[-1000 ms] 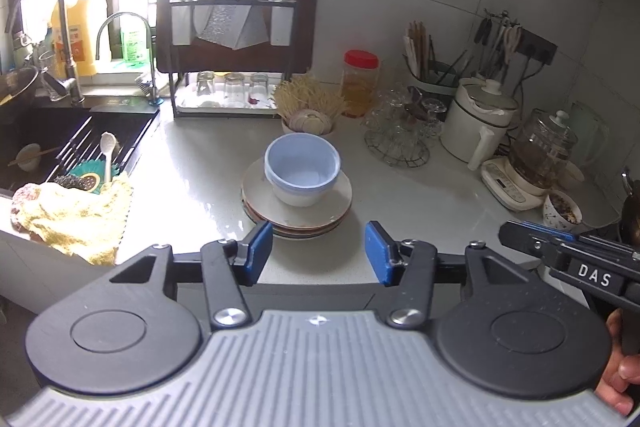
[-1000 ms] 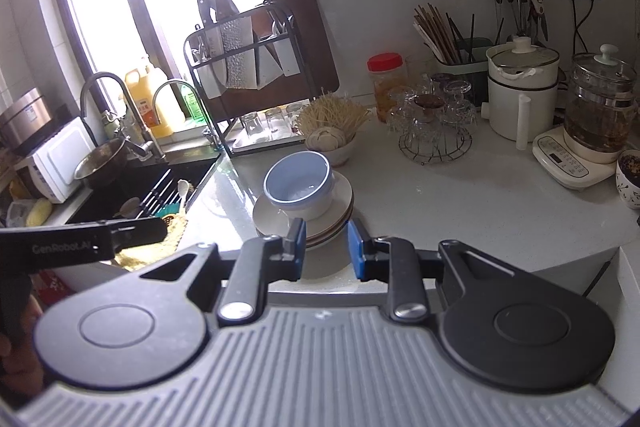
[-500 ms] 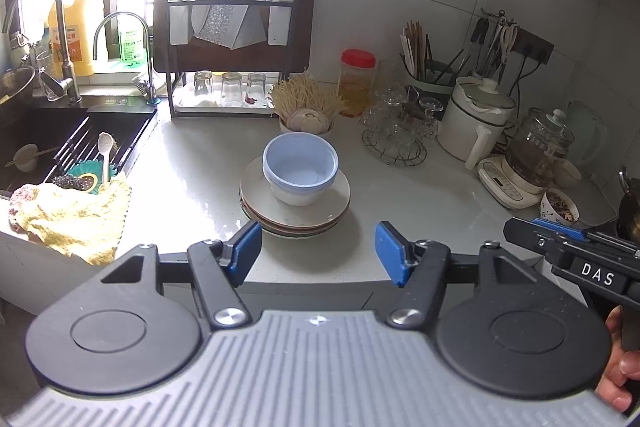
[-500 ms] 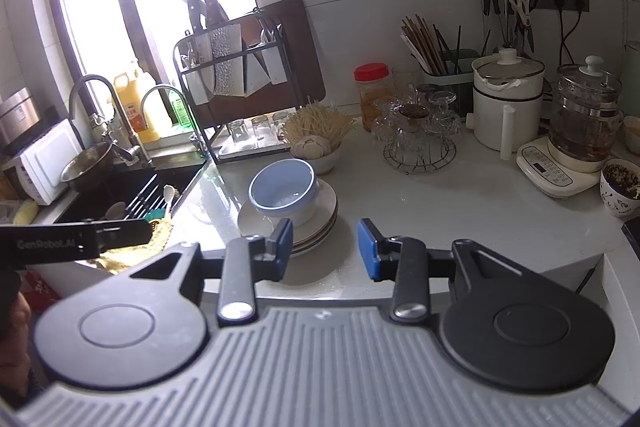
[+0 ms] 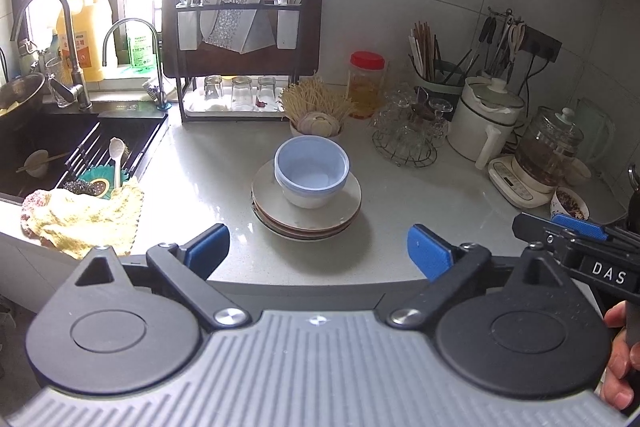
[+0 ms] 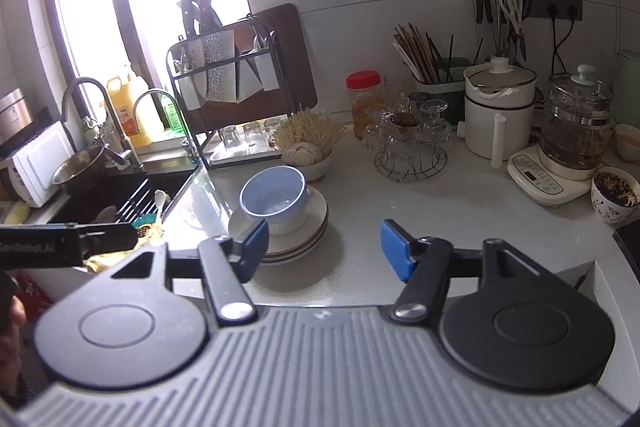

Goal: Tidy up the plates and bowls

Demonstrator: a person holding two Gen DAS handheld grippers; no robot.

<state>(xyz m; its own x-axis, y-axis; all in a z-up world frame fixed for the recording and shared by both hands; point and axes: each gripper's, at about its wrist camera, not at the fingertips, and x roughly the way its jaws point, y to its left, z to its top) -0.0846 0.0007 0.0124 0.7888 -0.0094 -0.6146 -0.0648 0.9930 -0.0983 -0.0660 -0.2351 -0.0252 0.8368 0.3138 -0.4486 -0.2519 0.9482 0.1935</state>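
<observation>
A stack of blue bowls (image 5: 311, 173) sits on a stack of cream plates (image 5: 308, 217) in the middle of the white counter (image 5: 400, 227). My left gripper (image 5: 318, 249) is open and empty, held back near the counter's front edge, in front of the stack. My right gripper (image 6: 323, 247) is open and empty, also near the front edge; the bowls (image 6: 275, 197) and plates (image 6: 298, 233) lie just beyond its left finger. The right gripper also shows at the right of the left wrist view (image 5: 576, 239).
A sink (image 5: 60, 147) with utensils and a yellow cloth (image 5: 84, 217) lies left. A knife and glass rack (image 5: 240, 47), a garlic bowl (image 5: 318, 125), a glass stand (image 5: 408, 137), a white cooker (image 5: 488, 119) and a kettle (image 5: 552, 151) line the back. A cup (image 6: 614, 195) stands right.
Both grippers have opened wider and drawn back a little from the stack. The bowls and plates have not moved.
</observation>
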